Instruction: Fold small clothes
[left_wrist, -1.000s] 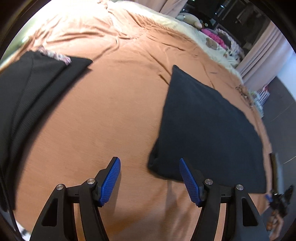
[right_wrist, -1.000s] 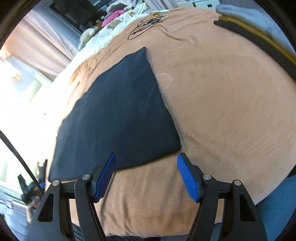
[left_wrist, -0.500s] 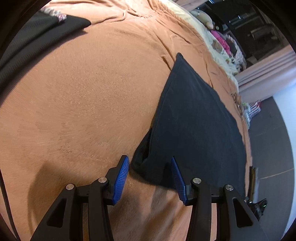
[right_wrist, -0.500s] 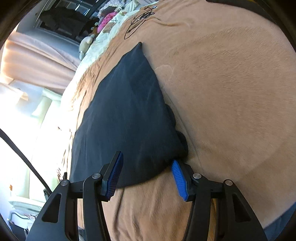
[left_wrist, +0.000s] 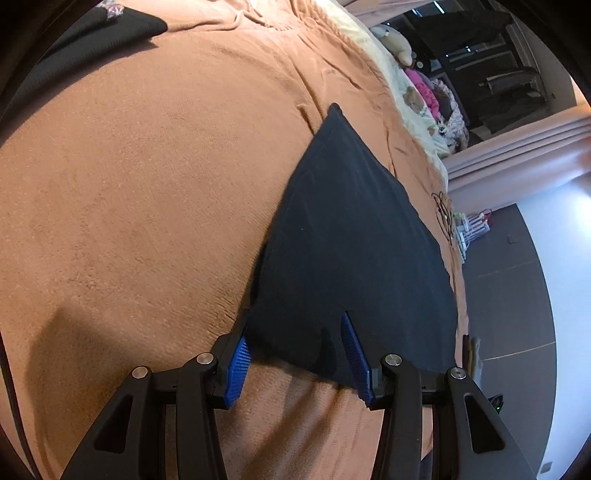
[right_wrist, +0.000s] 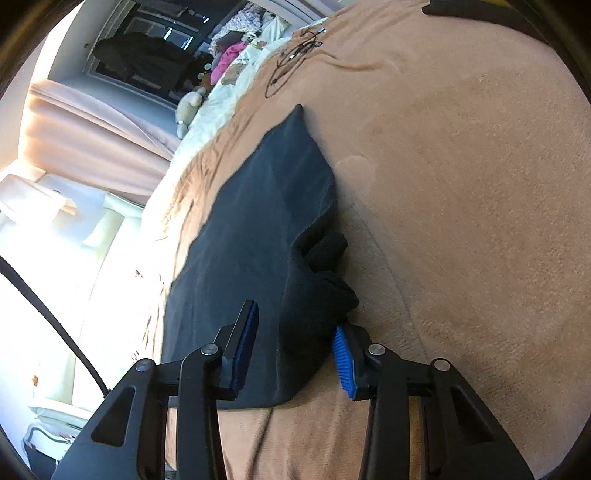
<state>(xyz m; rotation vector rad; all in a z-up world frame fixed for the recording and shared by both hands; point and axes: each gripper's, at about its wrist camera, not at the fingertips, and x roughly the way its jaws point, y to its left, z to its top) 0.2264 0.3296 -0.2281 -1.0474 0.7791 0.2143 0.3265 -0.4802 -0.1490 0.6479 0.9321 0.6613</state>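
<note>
1. Left wrist view: the left gripper (left_wrist: 295, 356) straddles the near corner of the dark folded garment (left_wrist: 351, 240), blue pads on either side of the cloth, jaws part-way spread; whether the pads press it cannot be told.
2. Right wrist view: the right gripper (right_wrist: 293, 349) has its jaws closing around the garment's bunched near corner (right_wrist: 314, 314); the right pad touches the cloth.
3. The garment lies flat on the orange blanket (left_wrist: 147, 184) covering the bed.
4. Farther off lie a black cable (right_wrist: 291, 62), a second dark garment (left_wrist: 110, 26) and stuffed toys (left_wrist: 395, 40).
</note>
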